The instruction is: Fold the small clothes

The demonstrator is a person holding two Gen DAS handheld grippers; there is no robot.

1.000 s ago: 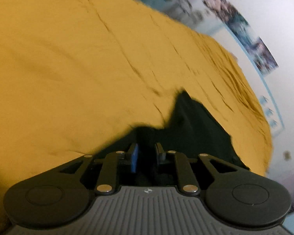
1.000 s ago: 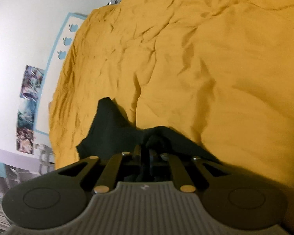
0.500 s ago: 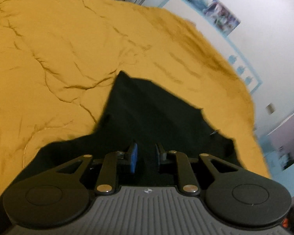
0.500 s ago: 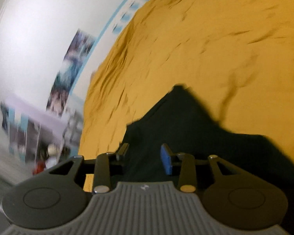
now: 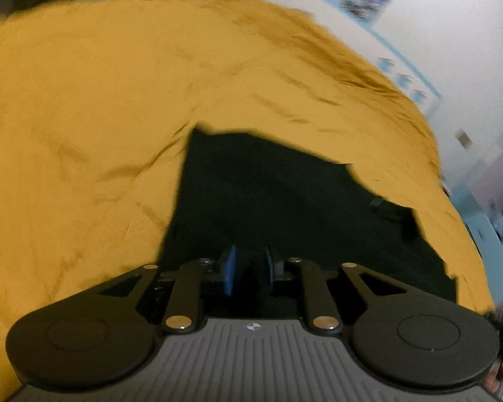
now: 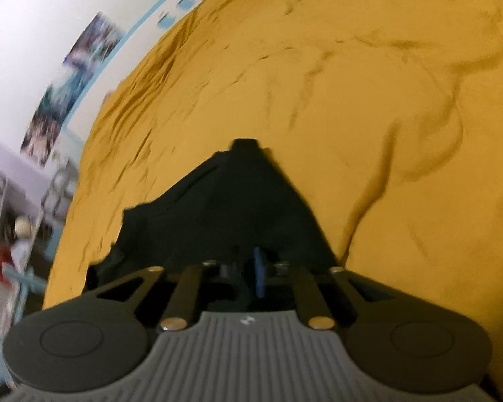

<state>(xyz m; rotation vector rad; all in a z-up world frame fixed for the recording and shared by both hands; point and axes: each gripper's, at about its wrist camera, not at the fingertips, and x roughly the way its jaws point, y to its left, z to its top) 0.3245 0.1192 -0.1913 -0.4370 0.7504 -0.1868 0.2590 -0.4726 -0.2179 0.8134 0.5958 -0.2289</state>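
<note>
The black garment lies spread on the mustard bedspread, filling lower centre just ahead of both tools: the left hand-held gripper narrowly parted, the right hand-held gripper closing, cloth between unclear.

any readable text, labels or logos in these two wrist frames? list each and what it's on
No readable words or numbers in either view.
Small round black-and-white emblem on the grey ribbed body of the left hand-held gripper: a symbol, no letters.
The same emblem on the right hand-held gripper's body.
Colourful wall posters: too blurred to read.
Small blue apple-like shapes along the wall's blue border: decoration, no text.
Black garment and mustard-yellow bedspread: no print visible.
</note>
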